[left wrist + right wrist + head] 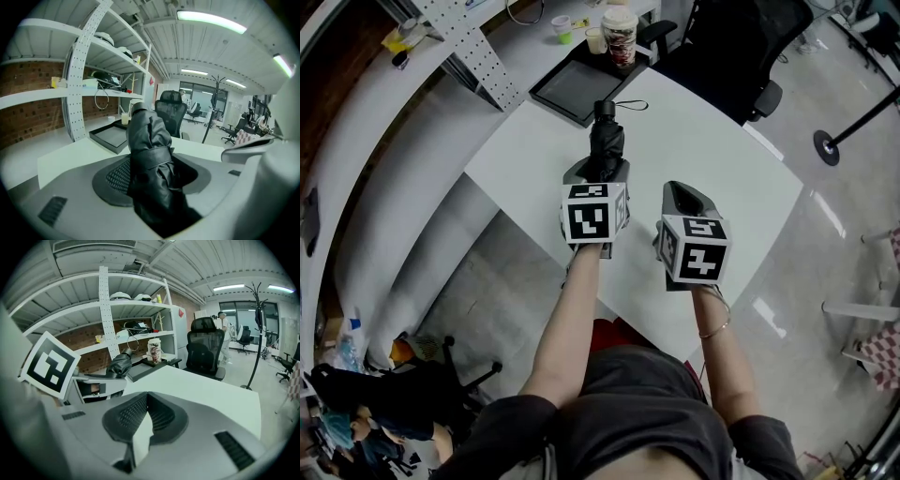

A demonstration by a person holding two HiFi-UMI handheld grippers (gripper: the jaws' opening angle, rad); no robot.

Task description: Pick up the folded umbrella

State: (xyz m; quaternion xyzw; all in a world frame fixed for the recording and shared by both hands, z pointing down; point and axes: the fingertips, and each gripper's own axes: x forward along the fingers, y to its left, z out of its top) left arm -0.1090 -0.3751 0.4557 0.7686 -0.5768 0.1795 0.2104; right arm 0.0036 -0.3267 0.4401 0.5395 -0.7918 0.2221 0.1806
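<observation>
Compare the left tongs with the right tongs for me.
The left tongs grip the black folded fabric umbrella between their pads; the right tongs hold nothing. The left tongs' jaws stand wide around it; the right tongs' jaws meet at the tips. Both are grey and held above the white table.

The black folded umbrella (606, 141), strap wrapped round its canopy, was clamped in the left gripper (598, 172), handle end pointing away, seemingly raised off the table (712, 159).
</observation>
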